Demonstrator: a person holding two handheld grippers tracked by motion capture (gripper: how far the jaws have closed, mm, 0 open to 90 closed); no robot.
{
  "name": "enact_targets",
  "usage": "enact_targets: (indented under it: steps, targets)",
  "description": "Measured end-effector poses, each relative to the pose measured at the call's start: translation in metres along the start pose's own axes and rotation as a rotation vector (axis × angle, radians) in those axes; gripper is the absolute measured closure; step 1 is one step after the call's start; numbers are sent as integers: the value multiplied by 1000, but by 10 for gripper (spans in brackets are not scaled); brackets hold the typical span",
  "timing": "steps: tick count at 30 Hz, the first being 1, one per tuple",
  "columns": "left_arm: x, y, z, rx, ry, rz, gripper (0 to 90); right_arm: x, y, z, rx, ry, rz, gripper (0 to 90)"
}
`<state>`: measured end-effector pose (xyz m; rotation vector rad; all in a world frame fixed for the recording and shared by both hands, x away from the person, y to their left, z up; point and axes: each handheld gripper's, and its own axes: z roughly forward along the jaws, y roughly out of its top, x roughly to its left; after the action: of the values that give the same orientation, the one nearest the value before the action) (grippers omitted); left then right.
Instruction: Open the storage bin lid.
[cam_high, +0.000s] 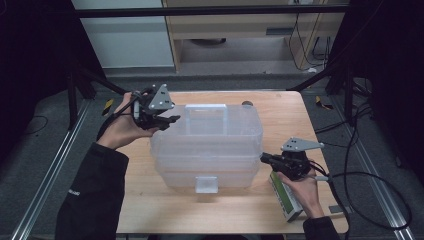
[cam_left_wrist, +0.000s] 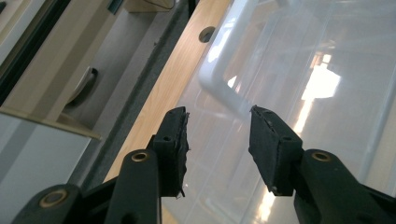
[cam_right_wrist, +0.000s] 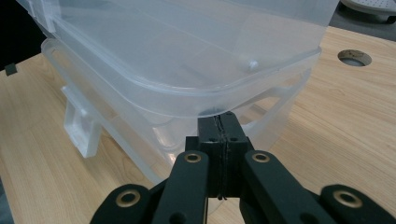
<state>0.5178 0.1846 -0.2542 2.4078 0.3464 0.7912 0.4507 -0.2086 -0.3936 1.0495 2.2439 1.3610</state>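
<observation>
The wooden table (cam_high: 150, 210) carries everything, a pale plank top with a round cable hole (cam_high: 247, 104) near its far edge, at about 12 o'clock from the box.

At the table's centre sits the clear plastic storage box (cam_high: 207, 150), lidded, with a white carry handle (cam_high: 206, 108) lying on the lid toward the far side and a clear latch (cam_high: 206, 184) on the near wall at 6 o'clock. No writing can be read on it.

The left gripper (cam_high: 170, 119) is at roughly 10 o'clock from the box's centre, held in the left hand (cam_high: 122, 125) at the box's far left corner. In the left gripper view its jaws stand moderately apart with nothing between them; they hover just over the lid (cam_left_wrist: 299, 93), with a corner of the handle just beyond the tips.

The right gripper (cam_high: 263, 157) is at about 3 o'clock from the box, held in the right hand (cam_high: 305, 192). In the right gripper view its two pads are pressed flat together, and their tips sit just under the overhanging lid rim (cam_right_wrist: 224, 100) at the box's corner; whether they touch it cannot be told.

Beneath the right hand, at 5 o'clock from the box, lies a small green and white carton (cam_high: 285, 197); its print is too small to read.
</observation>
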Motion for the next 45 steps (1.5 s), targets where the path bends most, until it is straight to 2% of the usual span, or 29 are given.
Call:
enact_targets:
  steps: [3,4,5,6,12,13,14,16,17,18,19,20,21,22,24,26,28,29,30,31,33,35,36,37,38,39,40,44,45]
  targets:
    - [0,-7,-6,-12,5,-24,564,0,0,0,0,0,1,900]
    - [0,-15,-12,-19,26,-50,567,0,0,0,1,0,-1,900]
    - [0,-15,-12,-19,26,-50,567,0,0,0,2,0,0,900]
    - [-1,-22,-17,-18,42,-81,569,0,0,0,0,-1,0,900]
    - [-7,-41,-24,-25,82,-143,567,0,0,0,2,-3,-2,900]
    - [-8,-46,-25,-32,91,-158,567,0,0,0,2,-3,-2,900]
    - [-11,-56,-29,-35,128,-210,570,0,0,0,2,-3,-2,900]
    - [-11,-60,-29,-55,134,-219,578,0,0,0,2,-4,-3,900]
    - [-12,-68,-32,-83,151,-247,579,0,0,0,4,-4,-3,900]
    - [-12,-68,-32,-83,151,-247,585,0,0,0,4,-4,-3,900]
    - [-13,-75,-35,-96,177,-279,592,1,0,0,4,-4,-4,900]
    - [-13,-78,-36,-112,183,-279,599,1,0,0,6,-4,-4,900]
    - [-16,-81,-39,-90,194,-315,607,1,0,0,5,-5,-4,900]
    - [-16,-81,-39,-90,194,-315,617,1,0,0,6,-5,-4,900]
    - [-19,-87,-41,-95,225,-344,622,1,0,0,5,-5,-7,900]
    - [-26,-98,-42,-131,246,-397,638,1,0,0,6,-6,-6,900]
    - [-29,-103,-42,-138,248,-408,643,1,0,0,5,-8,-8,900]
    - [-35,-111,-41,-134,262,-435,650,1,0,0,6,-7,-8,900]
    - [-35,-111,-41,-134,262,-435,655,1,0,0,6,-7,-8,900]
    - [-40,-121,-39,-146,260,-468,662,1,0,0,5,-7,-8,900]
    - [-46,-131,-36,-145,254,-491,676,1,0,0,5,-7,-8,900]
    - [-49,-135,-33,-148,252,-501,675,1,0,0,6,-6,-8,900]
    - [-51,-139,-30,-158,262,-490,676,1,0,0,5,-7,-8,900]
    - [-54,-142,-28,-145,254,-512,678,1,0,0,5,-6,-7,900]
    - [-58,-148,-23,-157,249,-541,685,1,0,0,4,-7,-7,900]
    - [-58,-148,-23,-157,249,-541,689,1,0,0,5,-7,-8,900]
    - [-62,-155,-19,-167,248,-570,695,1,-1,0,5,-6,-6,900]
    - [-66,-162,-13,-152,253,-582,734,1,-1,1,2,-2,-3,900]
    - [-67,-163,-12,-164,258,-600,748,1,-1,1,3,-4,-4,900]
